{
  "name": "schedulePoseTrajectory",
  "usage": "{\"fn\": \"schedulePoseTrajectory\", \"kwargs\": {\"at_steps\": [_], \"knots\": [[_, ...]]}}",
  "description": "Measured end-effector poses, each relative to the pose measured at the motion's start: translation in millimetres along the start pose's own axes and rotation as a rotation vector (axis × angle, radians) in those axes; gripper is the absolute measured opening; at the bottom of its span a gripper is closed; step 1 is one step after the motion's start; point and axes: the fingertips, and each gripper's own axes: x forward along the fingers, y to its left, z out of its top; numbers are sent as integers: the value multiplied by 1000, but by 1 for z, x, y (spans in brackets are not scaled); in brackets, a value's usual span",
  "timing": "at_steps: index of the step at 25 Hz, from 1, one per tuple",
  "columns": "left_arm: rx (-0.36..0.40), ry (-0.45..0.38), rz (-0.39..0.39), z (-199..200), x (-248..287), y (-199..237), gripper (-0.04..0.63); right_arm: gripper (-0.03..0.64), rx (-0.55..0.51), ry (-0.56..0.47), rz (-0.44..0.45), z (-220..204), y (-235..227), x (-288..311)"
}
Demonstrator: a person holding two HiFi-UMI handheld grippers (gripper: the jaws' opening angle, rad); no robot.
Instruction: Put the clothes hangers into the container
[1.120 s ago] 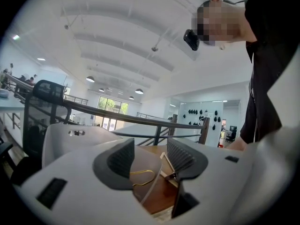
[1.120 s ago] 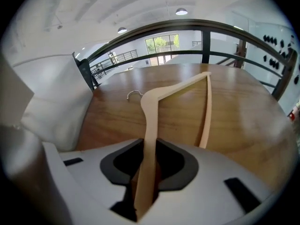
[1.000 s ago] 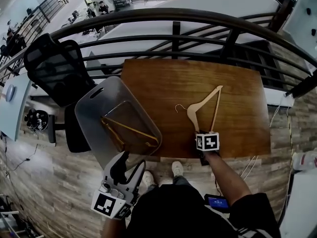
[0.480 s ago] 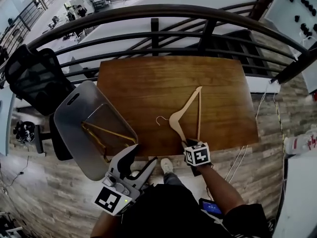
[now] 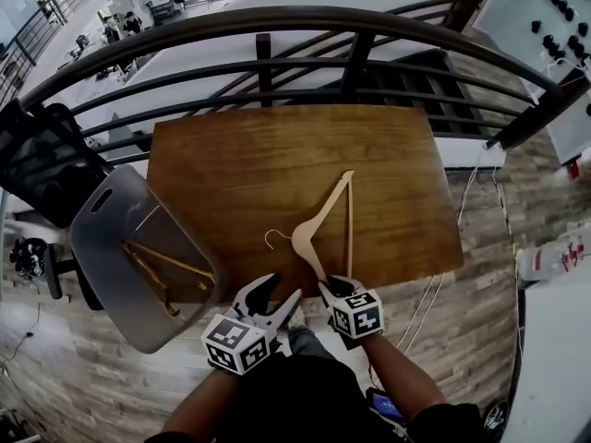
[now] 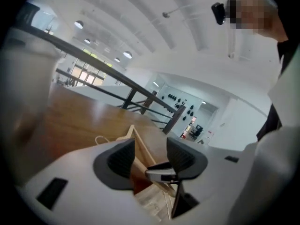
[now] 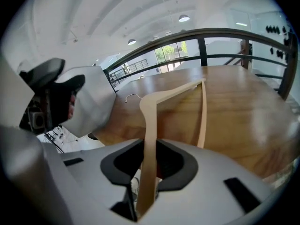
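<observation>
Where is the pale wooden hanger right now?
Head view: the pale hanger is on the wooden table near its front edge, one arm clamped in the right gripper, with the grey container to its left.

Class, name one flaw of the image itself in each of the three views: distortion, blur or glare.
Head view: the wide lens bows the railing into an arc, though the table stays sharp. Left gripper view: the left side is smeared and the corners go dark. Right gripper view: the hanger is crisp, with a pale sheen on the table at right.
</observation>
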Motion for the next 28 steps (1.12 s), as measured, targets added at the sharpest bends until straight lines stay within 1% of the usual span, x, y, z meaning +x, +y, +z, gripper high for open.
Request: {"fn": "schedulePoseTrajectory", "kwargs": {"at_steps": [5,7,8,9,11,15,18,19,20,22,23,24,28], "knots": [[-158,47,103,-39,39,37,224,77,14,-32,49,-4,3,-8],[-211,69,146,-52,51,51,257,77,14,-42,65,-6,6,-11],[-247,74,161,-58,57,57,285,77,14,-46,74,-8,7,-11],[-290,72,169,-62,62,62,298,77,13,-49,82,-9,8,-12],[-366,58,166,-65,72,69,302,77,0,-50,94,-14,9,-13],[-433,58,138,-66,89,74,304,77,-35,-52,108,-18,13,-17],[-506,73,102,-71,100,72,296,77,-47,-50,123,-21,16,-22],[-526,76,94,-73,102,70,280,77,-53,-51,125,-21,16,-23],[-538,78,92,-76,103,69,234,78,-61,-51,126,-23,17,-24],[-539,83,98,-82,106,65,178,78,-77,-52,121,-26,17,-26],[-536,84,99,-84,107,62,130,78,-84,-53,118,-28,15,-27],[-537,82,99,-85,108,59,102,78,-89,-55,116,-30,14,-29],[-580,54,78,-80,112,52,82,81,-100,-56,118,-31,11,-32]]}}
